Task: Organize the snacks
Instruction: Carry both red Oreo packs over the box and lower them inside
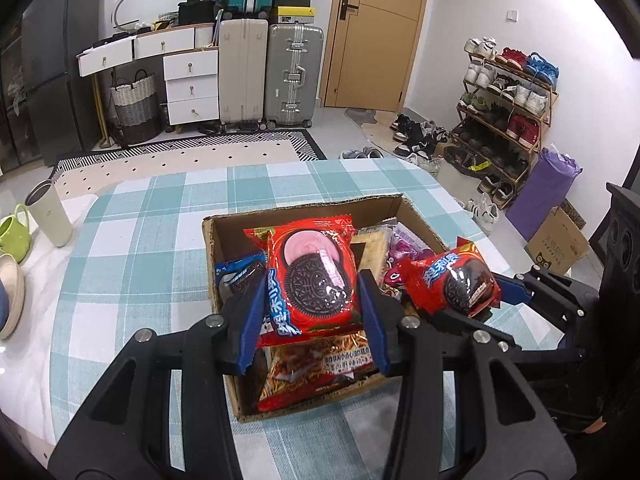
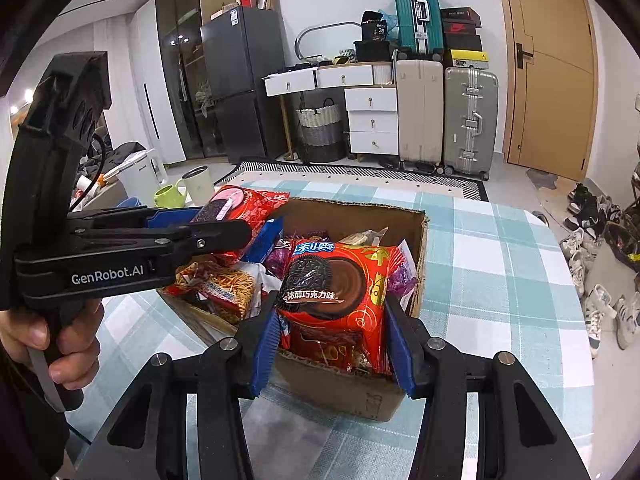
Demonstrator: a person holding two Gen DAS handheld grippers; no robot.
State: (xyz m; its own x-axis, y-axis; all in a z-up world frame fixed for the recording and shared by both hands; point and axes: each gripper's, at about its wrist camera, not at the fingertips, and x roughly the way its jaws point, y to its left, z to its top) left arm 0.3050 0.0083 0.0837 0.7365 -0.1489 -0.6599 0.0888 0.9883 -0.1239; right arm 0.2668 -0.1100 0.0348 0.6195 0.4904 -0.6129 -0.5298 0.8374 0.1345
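An open cardboard box (image 1: 224, 228) (image 2: 420, 236) full of snack packs sits on the checked tablecloth. My left gripper (image 1: 314, 308) (image 2: 224, 224) is shut on a red cookie pack with a pink cream picture (image 1: 310, 276) (image 2: 240, 208), held above the box's left half. My right gripper (image 2: 332, 328) (image 1: 476, 300) is shut on a red cookie pack with a chocolate cream picture (image 2: 336, 292) (image 1: 452, 280), held over the box's right side. Below them in the box lie a noodle-snack bag (image 1: 316, 376) (image 2: 224, 284), a blue cookie pack (image 1: 240, 276) and purple packets (image 1: 408, 244).
A white tumbler (image 1: 48, 216) (image 2: 200, 184) and a green mug (image 1: 14, 236) (image 2: 170, 196) stand at the table's left end. A person's hand (image 2: 60, 340) grips the left tool's handle. Suitcases, drawers and a shoe rack (image 1: 504, 112) stand beyond the table (image 1: 132, 248).
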